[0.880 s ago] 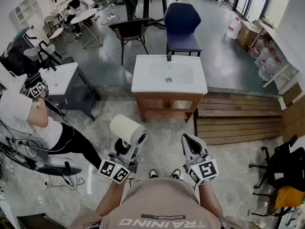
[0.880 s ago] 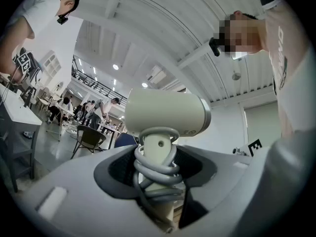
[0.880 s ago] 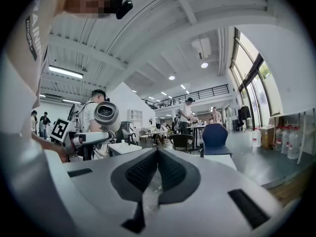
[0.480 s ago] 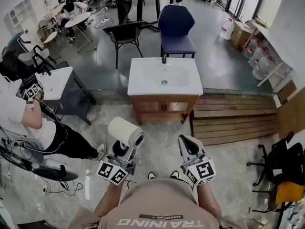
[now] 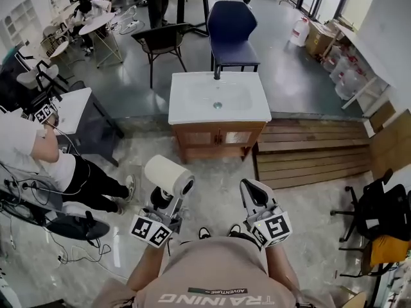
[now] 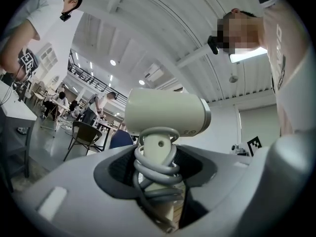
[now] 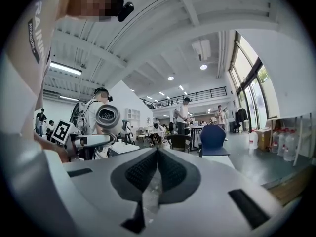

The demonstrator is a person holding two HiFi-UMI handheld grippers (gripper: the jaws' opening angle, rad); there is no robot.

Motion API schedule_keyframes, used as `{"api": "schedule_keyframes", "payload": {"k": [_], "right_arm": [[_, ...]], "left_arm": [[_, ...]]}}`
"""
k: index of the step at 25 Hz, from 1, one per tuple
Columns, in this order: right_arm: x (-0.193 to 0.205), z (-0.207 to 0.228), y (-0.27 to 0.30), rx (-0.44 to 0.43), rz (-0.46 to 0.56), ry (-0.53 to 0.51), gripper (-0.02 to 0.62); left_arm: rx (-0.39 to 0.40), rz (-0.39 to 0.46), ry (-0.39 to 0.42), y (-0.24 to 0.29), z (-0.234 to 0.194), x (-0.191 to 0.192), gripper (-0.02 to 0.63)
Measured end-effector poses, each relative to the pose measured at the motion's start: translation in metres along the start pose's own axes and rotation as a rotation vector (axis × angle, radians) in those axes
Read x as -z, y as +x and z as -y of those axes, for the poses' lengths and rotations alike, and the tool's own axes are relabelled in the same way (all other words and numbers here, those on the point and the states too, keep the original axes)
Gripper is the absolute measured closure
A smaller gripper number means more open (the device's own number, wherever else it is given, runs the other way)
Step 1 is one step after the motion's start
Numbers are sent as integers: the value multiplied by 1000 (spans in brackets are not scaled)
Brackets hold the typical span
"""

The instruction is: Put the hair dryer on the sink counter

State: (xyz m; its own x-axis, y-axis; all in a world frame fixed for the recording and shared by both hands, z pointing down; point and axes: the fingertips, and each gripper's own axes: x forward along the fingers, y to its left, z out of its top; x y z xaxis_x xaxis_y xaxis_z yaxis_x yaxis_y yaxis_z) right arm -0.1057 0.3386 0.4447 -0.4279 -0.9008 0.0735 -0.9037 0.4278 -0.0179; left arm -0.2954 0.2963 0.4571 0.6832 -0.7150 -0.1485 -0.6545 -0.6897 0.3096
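Hair dryer (image 5: 168, 175): white, held off the floor low in front of your chest, well short of the sink counter (image 5: 257, 111). Your left gripper (image 5: 164, 201) carries it. The jaws stand wide and press on the handle from both sides, and the barrel rides above them, lying crosswise. In the left gripper view a grey cord (image 6: 156, 171) is coiled round the handle in several loops, right where the pads meet it. The barrel's open end faces your right gripper (image 5: 252, 194).

Right gripper: level with the left one and just beside it. Its jaws are closed pad to pad with nothing between them. Its own view shows the dryer off to its left.

Sink counter: a white top with a sunken basin and a dark tap (image 5: 217, 73) at the far edge, set on a wooden cabinet (image 5: 218, 137). It stands straight ahead of you, with bare pale floor (image 5: 215, 172) between it and the grippers.

Surroundings: wooden steps (image 5: 308, 156) lie to the right of the cabinet, and a blue chair (image 5: 232, 34) stands behind the counter. A person (image 5: 38, 156) in a white top is at the left.
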Motion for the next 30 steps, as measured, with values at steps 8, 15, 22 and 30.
{"api": "schedule_keyframes", "payload": {"k": [8, 15, 22, 30], "right_arm": [[7, 10, -12, -16, 0, -12, 589], [23, 54, -41, -55, -2, 23, 589], [20, 121, -95, -101, -25, -12, 589], [26, 194, -142, -168, 4, 4, 589]], "left_arm": [[-6, -3, 13, -2, 13, 11, 374], [-50, -19, 20, 16, 52, 36, 374], [-122, 12, -22, 48, 119, 55, 374], [-181, 30, -13, 87, 188, 82, 374]]}}
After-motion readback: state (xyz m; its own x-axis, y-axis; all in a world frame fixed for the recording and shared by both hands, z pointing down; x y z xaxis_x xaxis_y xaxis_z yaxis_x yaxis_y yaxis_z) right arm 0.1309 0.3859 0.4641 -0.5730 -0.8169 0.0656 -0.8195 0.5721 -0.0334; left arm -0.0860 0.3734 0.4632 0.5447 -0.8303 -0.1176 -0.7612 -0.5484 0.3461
